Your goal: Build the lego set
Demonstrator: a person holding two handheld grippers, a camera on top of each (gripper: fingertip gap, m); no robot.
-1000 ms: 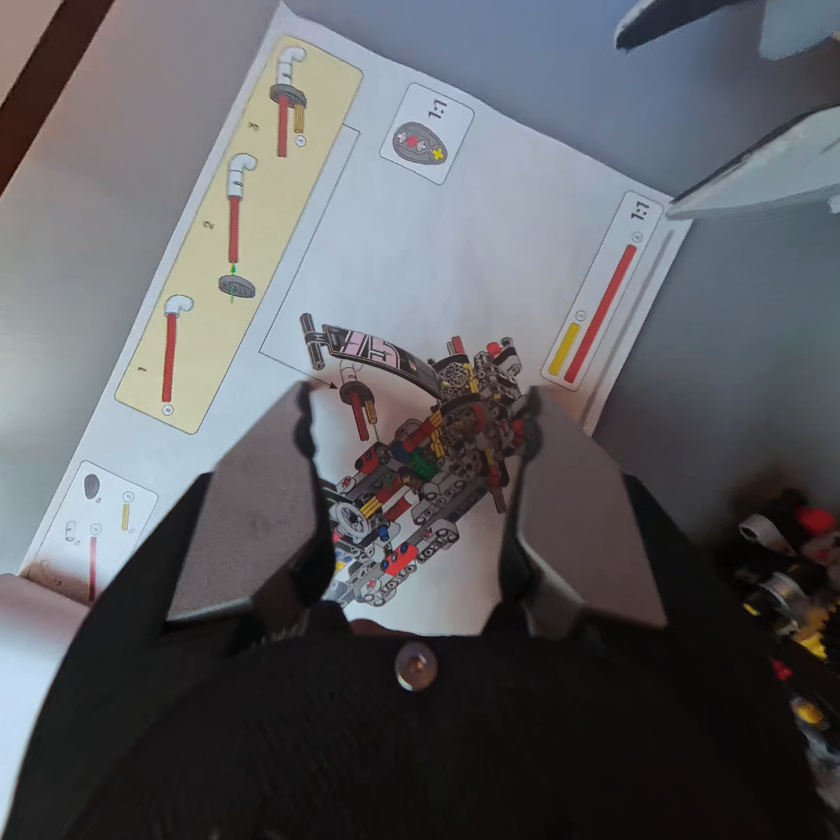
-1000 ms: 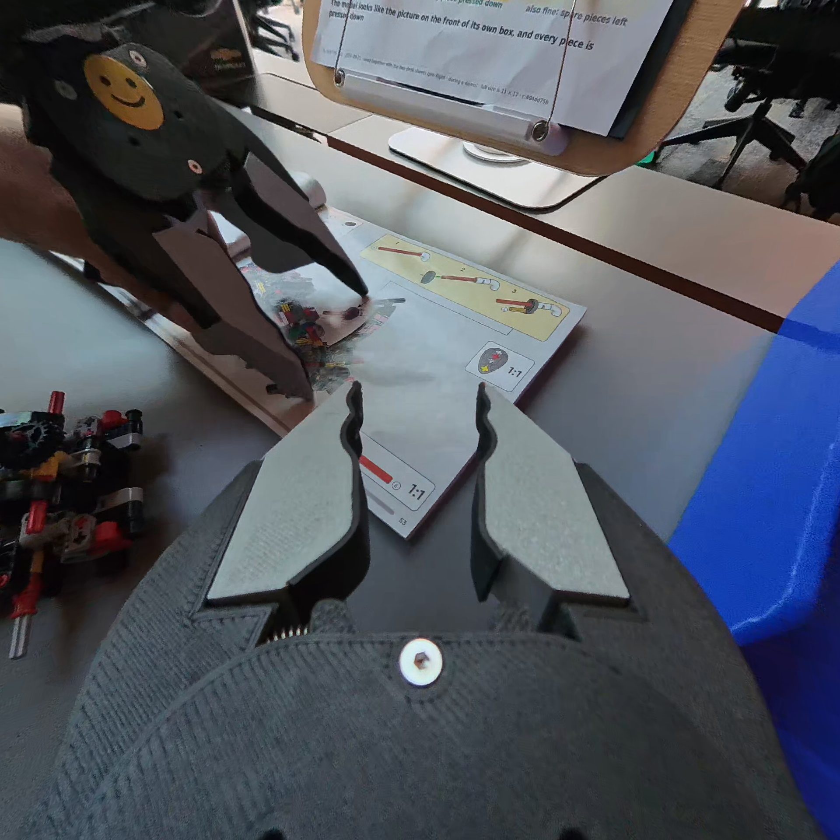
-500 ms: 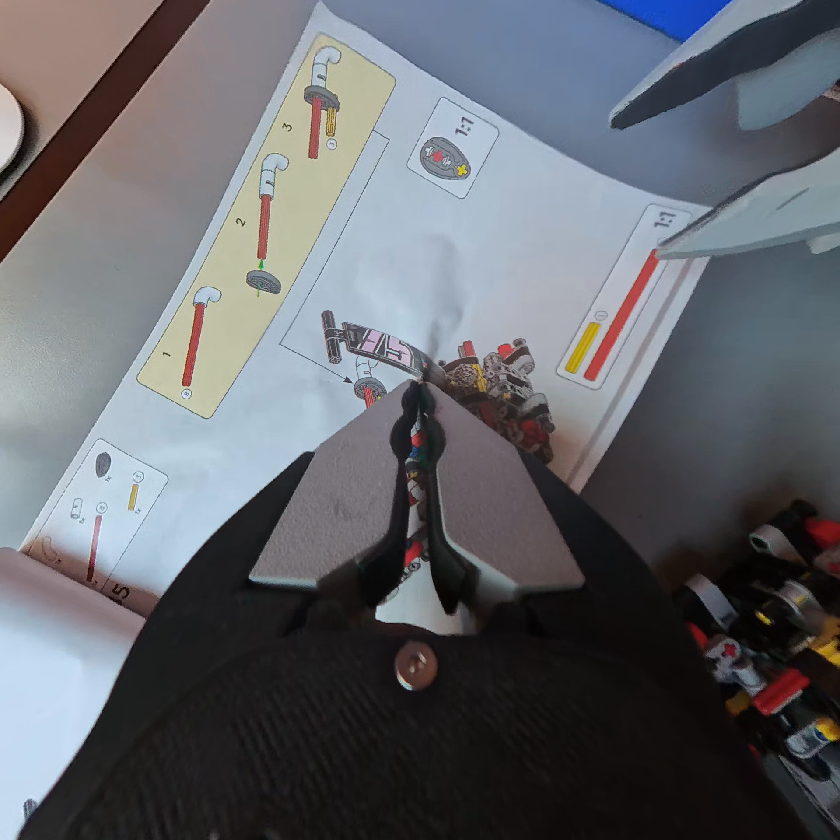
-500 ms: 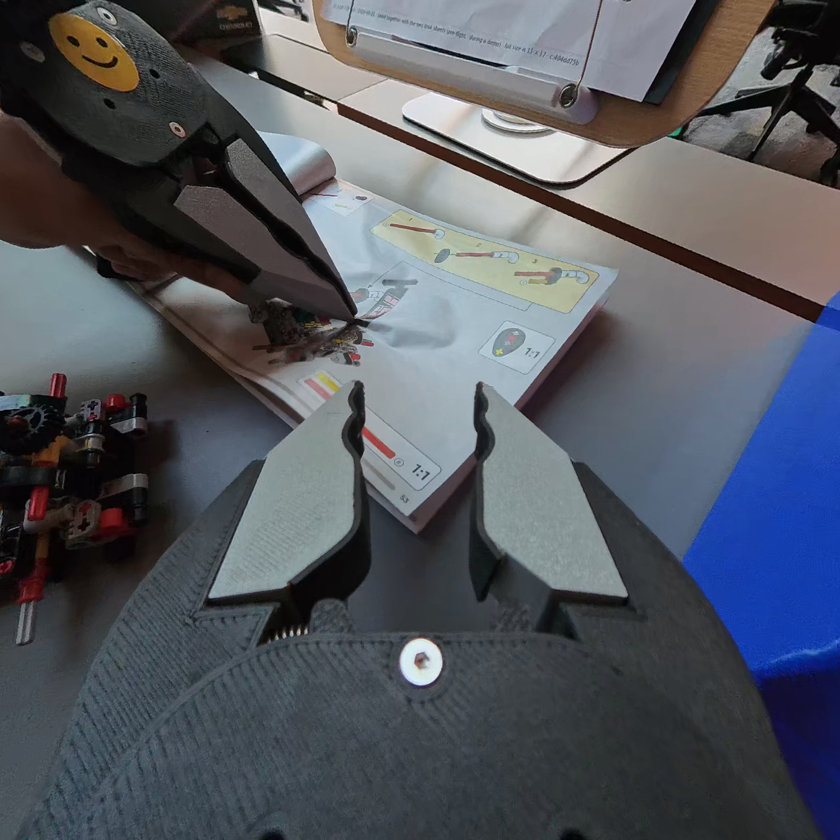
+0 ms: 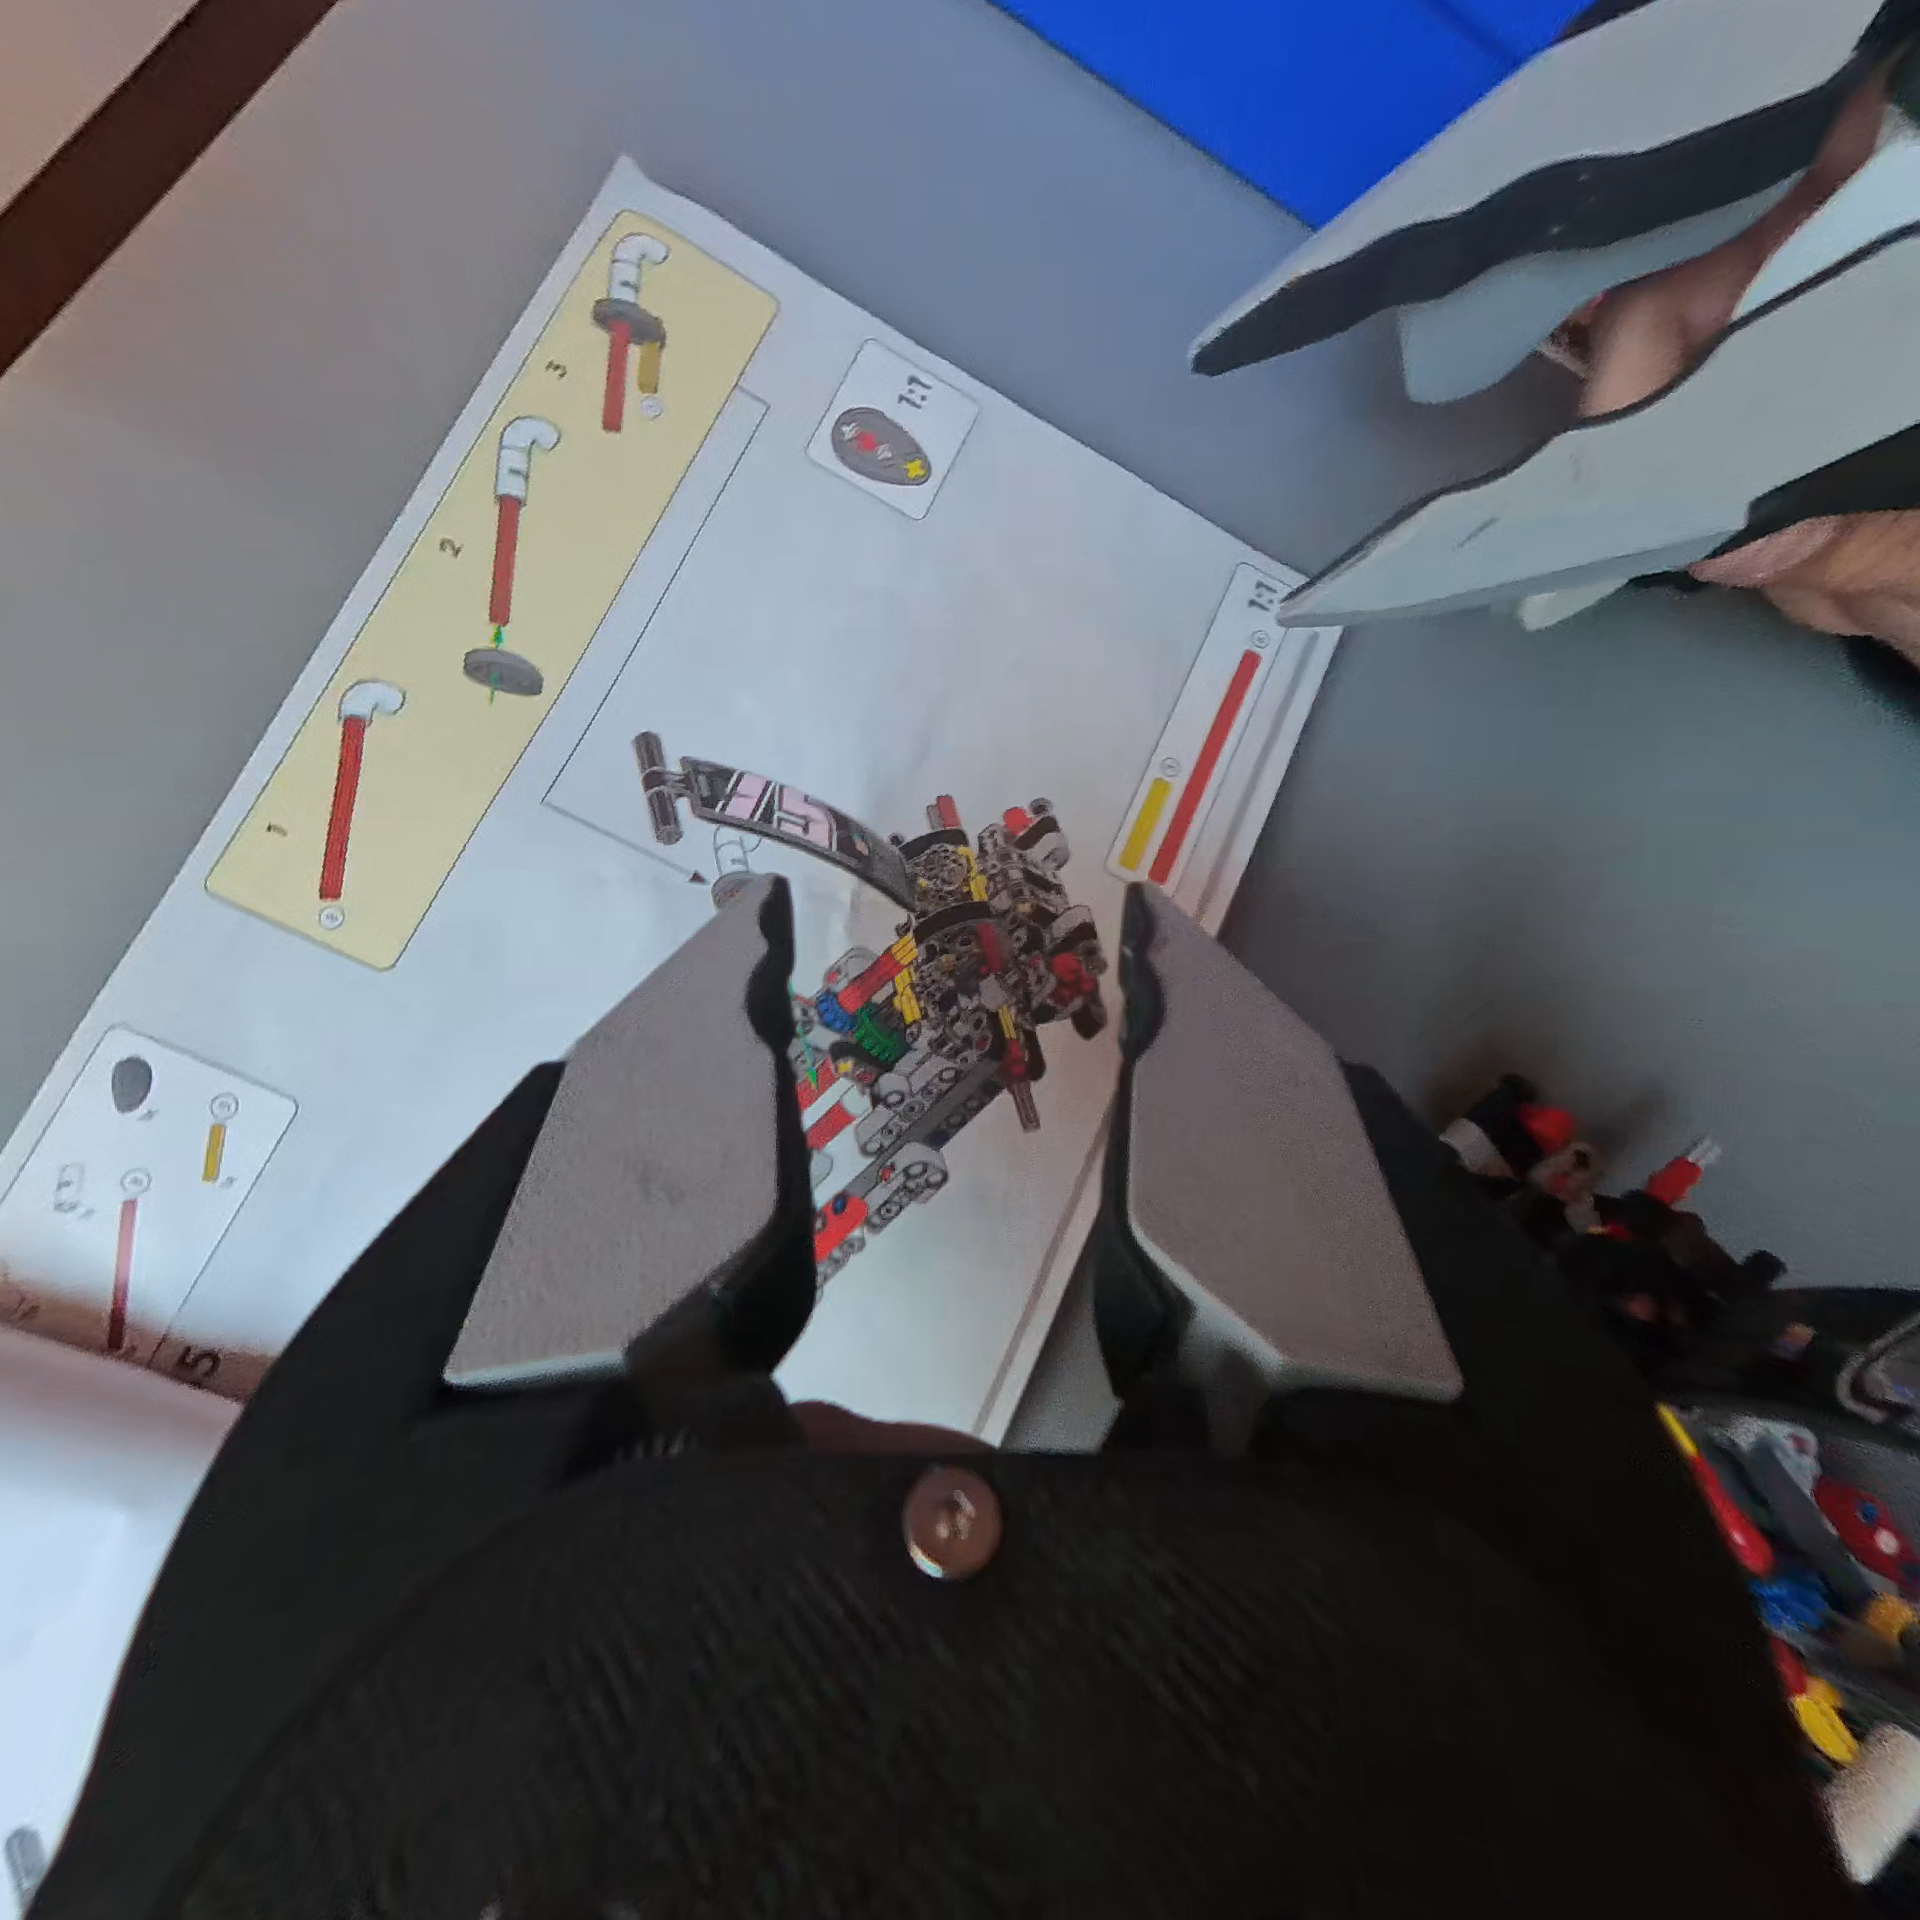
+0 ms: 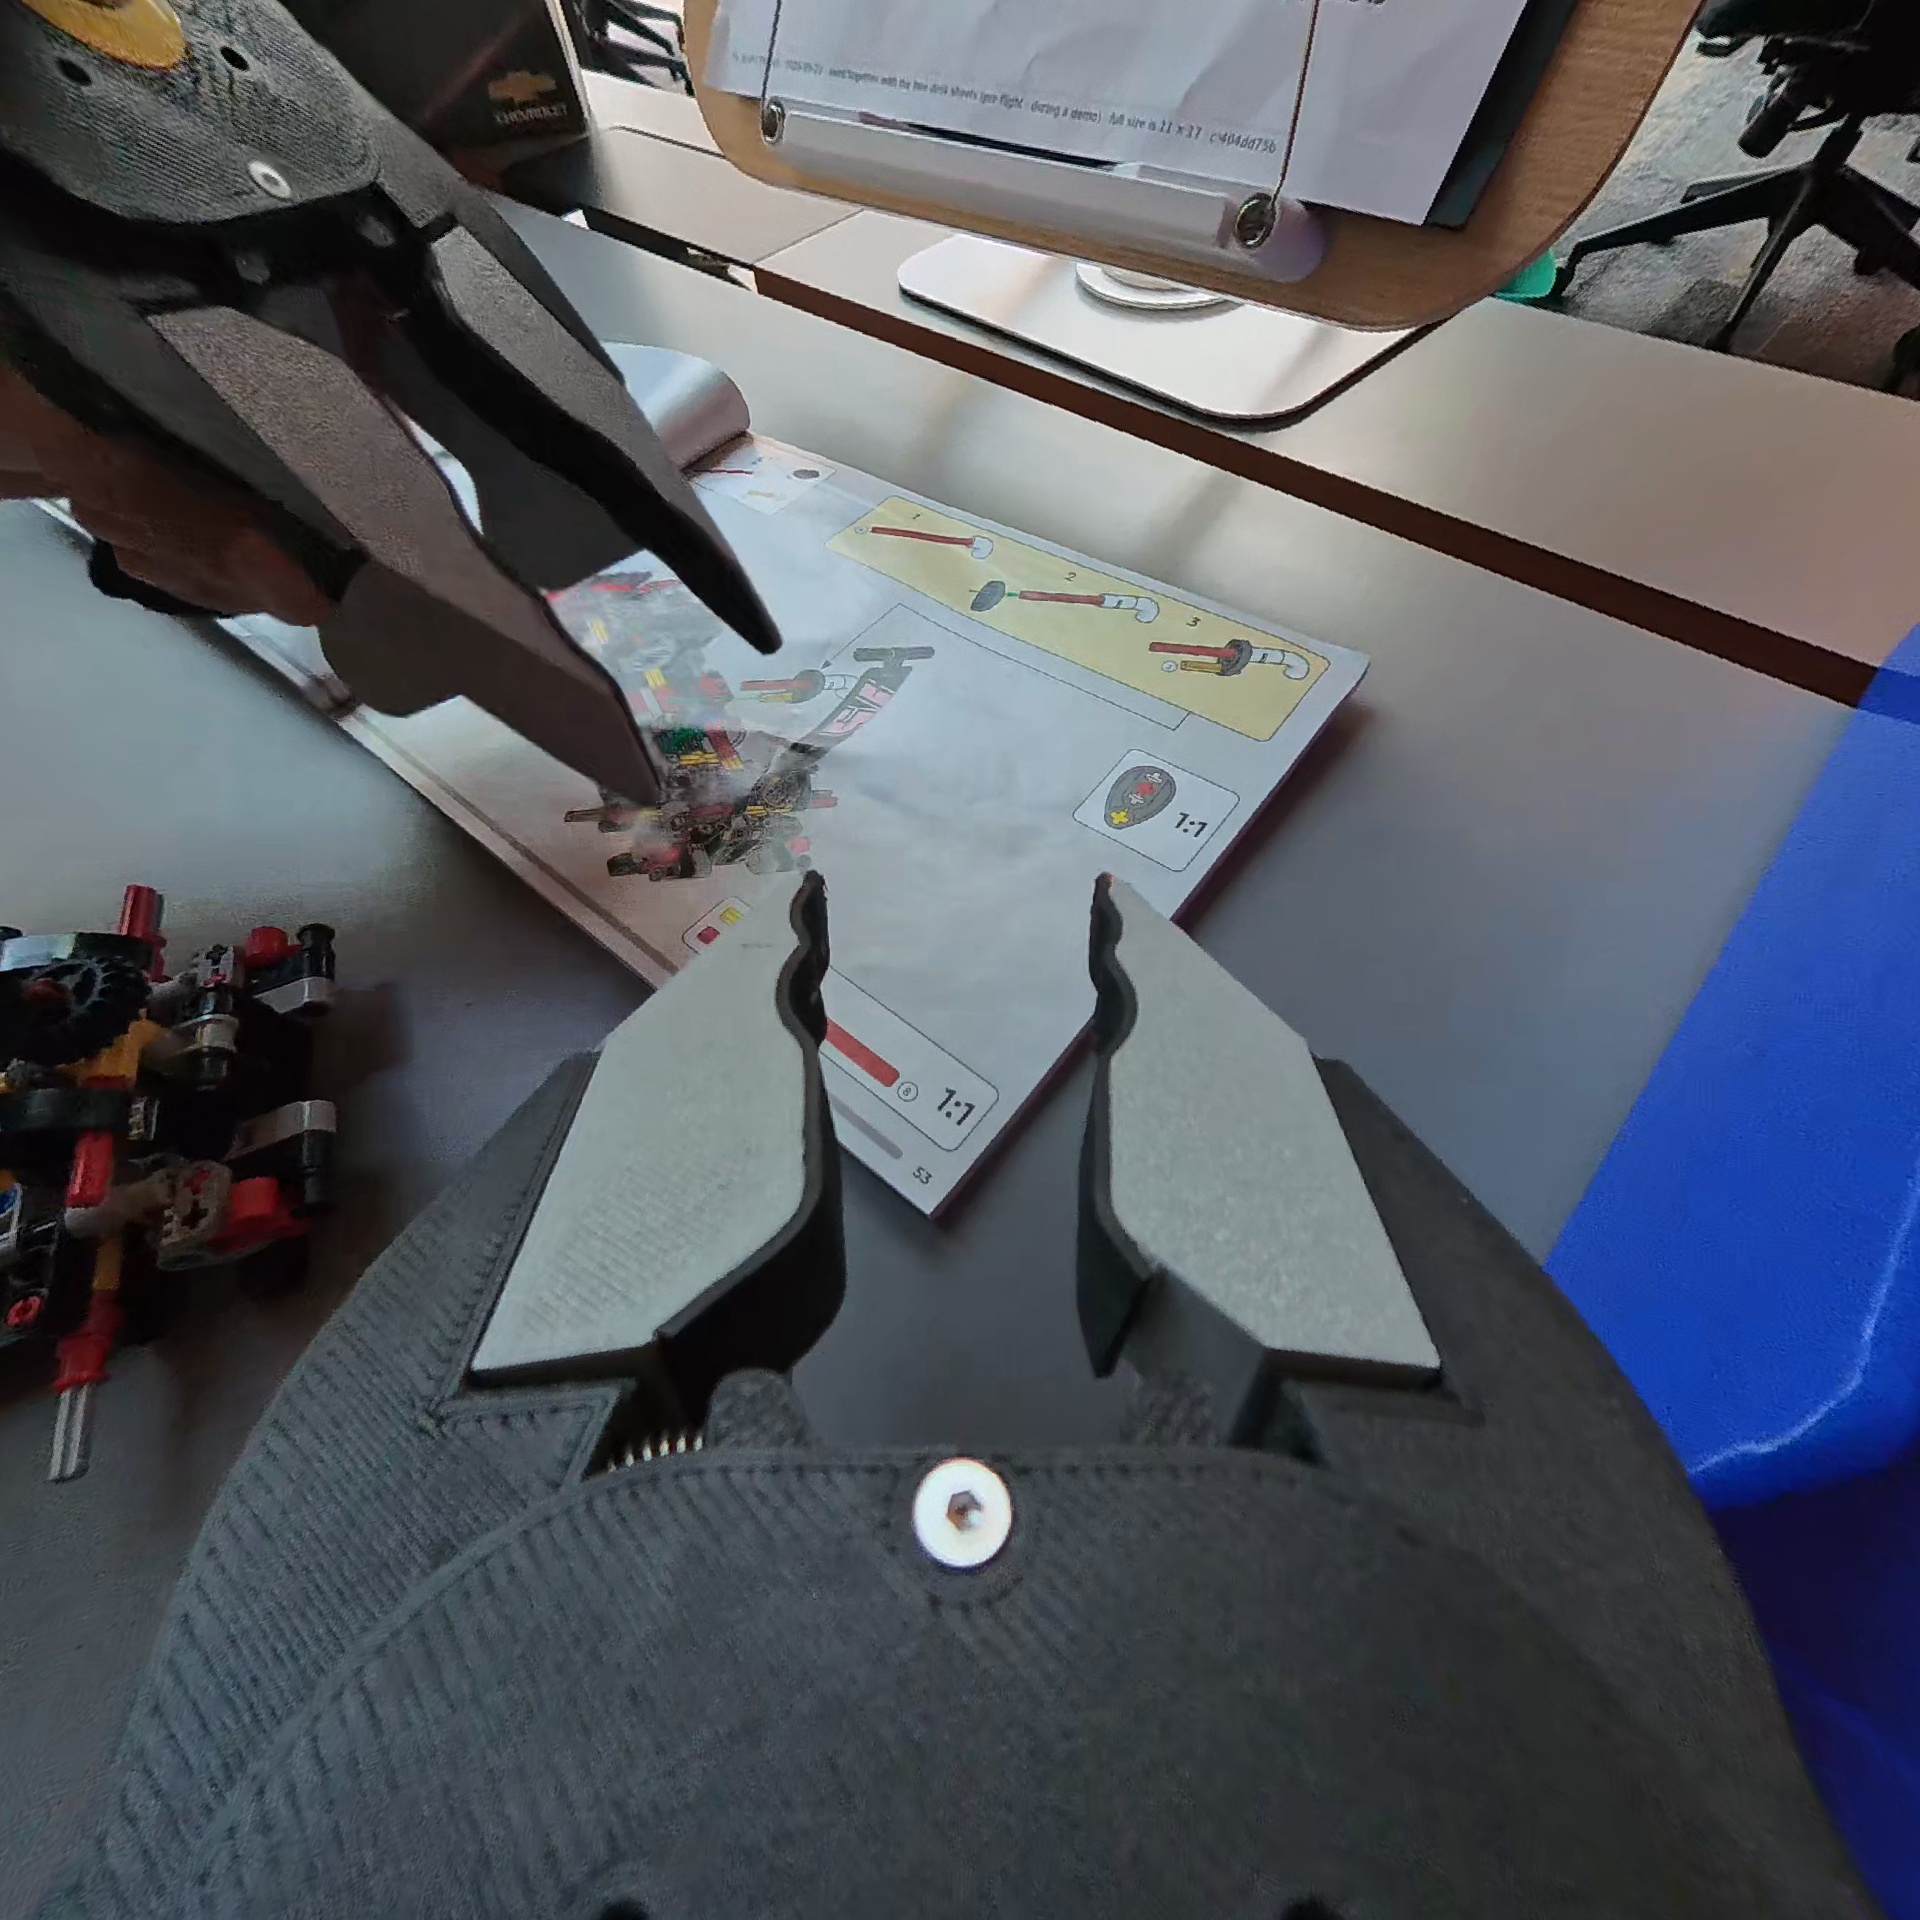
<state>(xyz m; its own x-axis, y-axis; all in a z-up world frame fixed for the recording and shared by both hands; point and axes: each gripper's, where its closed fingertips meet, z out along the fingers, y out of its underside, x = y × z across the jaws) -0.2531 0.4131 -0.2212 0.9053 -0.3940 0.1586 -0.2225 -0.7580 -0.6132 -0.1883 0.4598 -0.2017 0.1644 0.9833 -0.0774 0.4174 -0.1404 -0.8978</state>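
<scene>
Hovering over the open booklet [image 5: 935,644], left gripper [image 5: 951,935] jaws spread, holding nothing, printed model drawing between the tips. Right gripper [image 6: 956,914] also released, bare, above the booklet's near corner. Brick model [image 6: 156,1101] lies left of it on the table [image 6: 1455,935]; blue bin [image 6: 1787,1039] close right.

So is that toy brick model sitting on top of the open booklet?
No, the brick model sits on the grey table beside the instruction booklet; the page bears only a printed drawing of one.
</scene>
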